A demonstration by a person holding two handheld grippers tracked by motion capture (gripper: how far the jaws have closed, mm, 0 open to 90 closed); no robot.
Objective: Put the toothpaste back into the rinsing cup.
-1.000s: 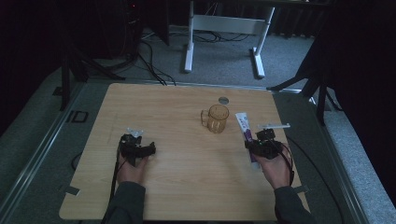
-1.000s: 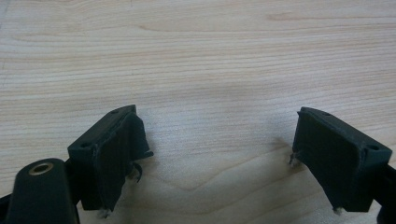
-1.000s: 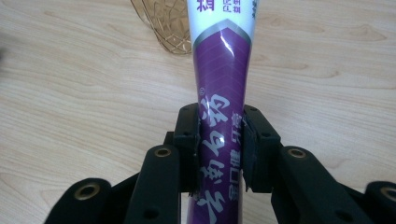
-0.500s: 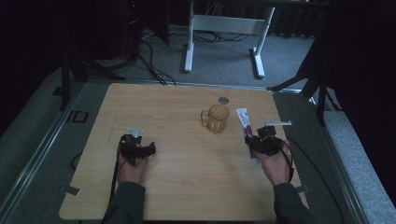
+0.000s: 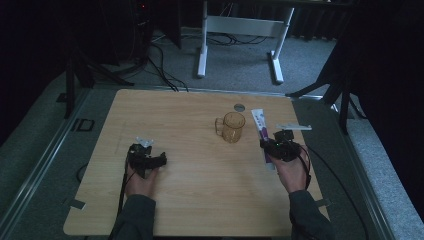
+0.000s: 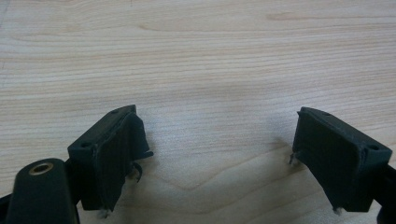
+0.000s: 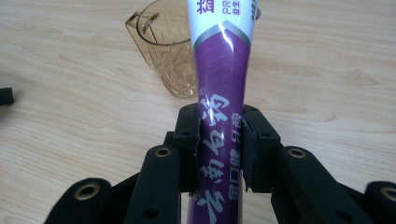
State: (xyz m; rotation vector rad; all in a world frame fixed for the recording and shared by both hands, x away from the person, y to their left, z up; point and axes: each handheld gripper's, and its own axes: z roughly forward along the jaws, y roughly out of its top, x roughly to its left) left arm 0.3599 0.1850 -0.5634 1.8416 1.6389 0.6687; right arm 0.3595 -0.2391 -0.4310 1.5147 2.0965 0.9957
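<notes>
**Right gripper pinching the toothpaste tube beside the cup**

The right gripper [image 7: 219, 149] is squeezing a purple-and-white toothpaste tube [image 7: 219, 84], and the grip is looking firm: both black pads are pressing into the tube's lower half, one on each flat side, so the soft plastic is bulging a little between them. In the high view the tube [image 5: 260, 127] is lying lengthwise near the right edge of the table [image 5: 190, 200], its white end pointing away from the person, with the right gripper [image 5: 274, 146] clamped near the purple end. Gripping it across the narrow width seems sensible, since a glossy, squashy tube would slip out of a looser hold.

Just to the left of the tube, the amber cup [image 5: 232, 126] is standing upright, close by but apart from it. It is clear plastic or glass with a cut diamond pattern and a handle facing left. My guess is the tube is heading for that cup, which is why it is being held near one end, leaving the other end free to drop in.

Over on the left, the left gripper [image 6: 219, 154] is idling, jaws spread wide over bare pale wood grain, nothing between them. A thin white stick-like thing [image 5: 293, 127], too small to identify, is lying beyond the right hand.
</notes>
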